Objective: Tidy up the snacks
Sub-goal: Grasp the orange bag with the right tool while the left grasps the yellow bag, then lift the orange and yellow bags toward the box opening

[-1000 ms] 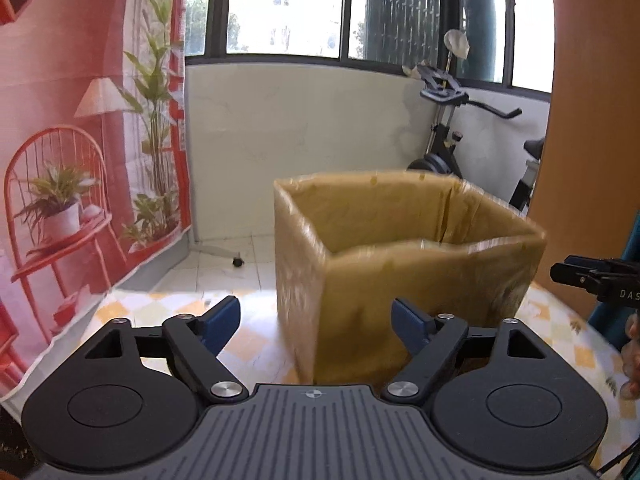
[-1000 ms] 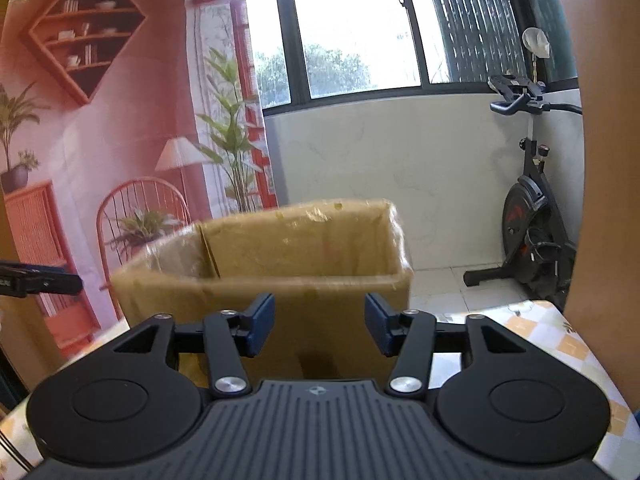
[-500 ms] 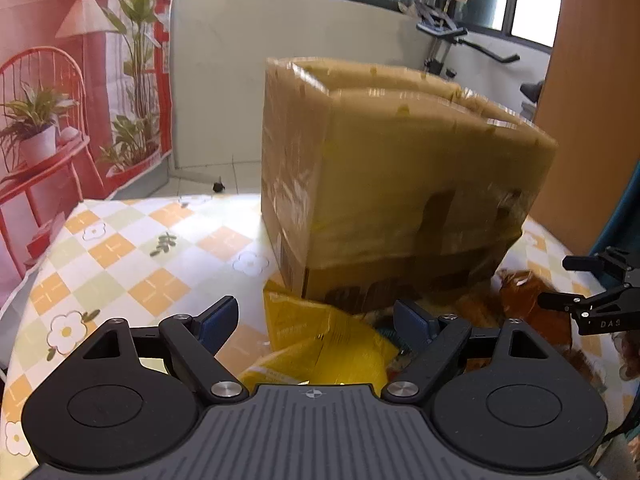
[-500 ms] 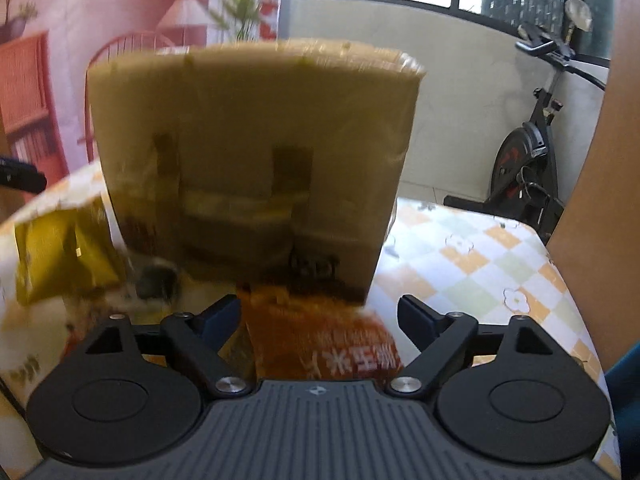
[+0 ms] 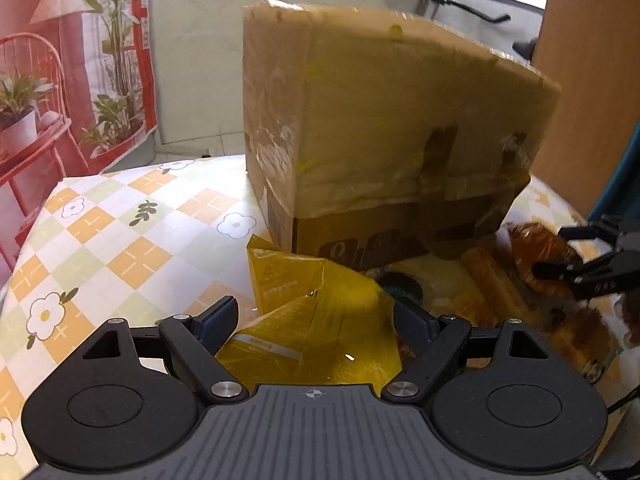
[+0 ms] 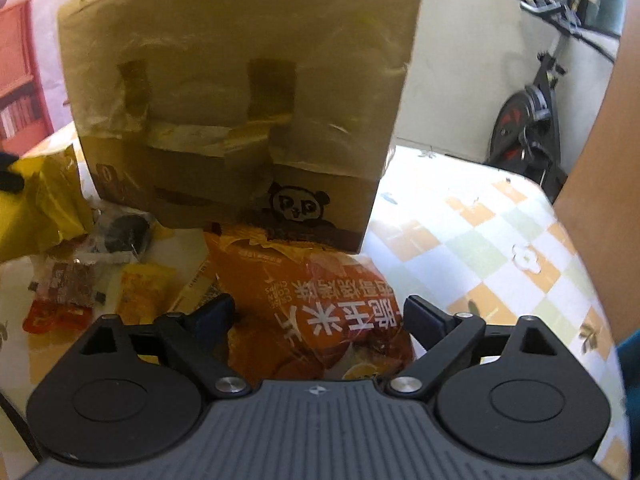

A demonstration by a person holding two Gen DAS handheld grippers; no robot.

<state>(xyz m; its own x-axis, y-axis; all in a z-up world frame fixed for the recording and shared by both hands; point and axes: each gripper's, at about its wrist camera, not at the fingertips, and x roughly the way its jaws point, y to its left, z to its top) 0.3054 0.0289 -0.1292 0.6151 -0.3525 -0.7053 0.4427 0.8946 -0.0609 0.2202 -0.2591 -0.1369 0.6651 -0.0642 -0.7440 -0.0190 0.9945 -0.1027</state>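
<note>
On a table (image 5: 120, 240) covered in a flowered check cloth, the left gripper (image 5: 316, 326) hangs with jaws spread wide on either side of a yellow snack bag (image 5: 320, 320), pads not pressing it. Behind stands a taped cardboard box (image 5: 392, 140), its foot ringed by loose snacks. To the right, the right gripper (image 6: 316, 320), its jaws having just been opening, stands wide over an orange corn-chip bag (image 6: 320, 300) lying against the box front. Small wrapped packets (image 6: 72, 288) lie between the two bags.
</note>
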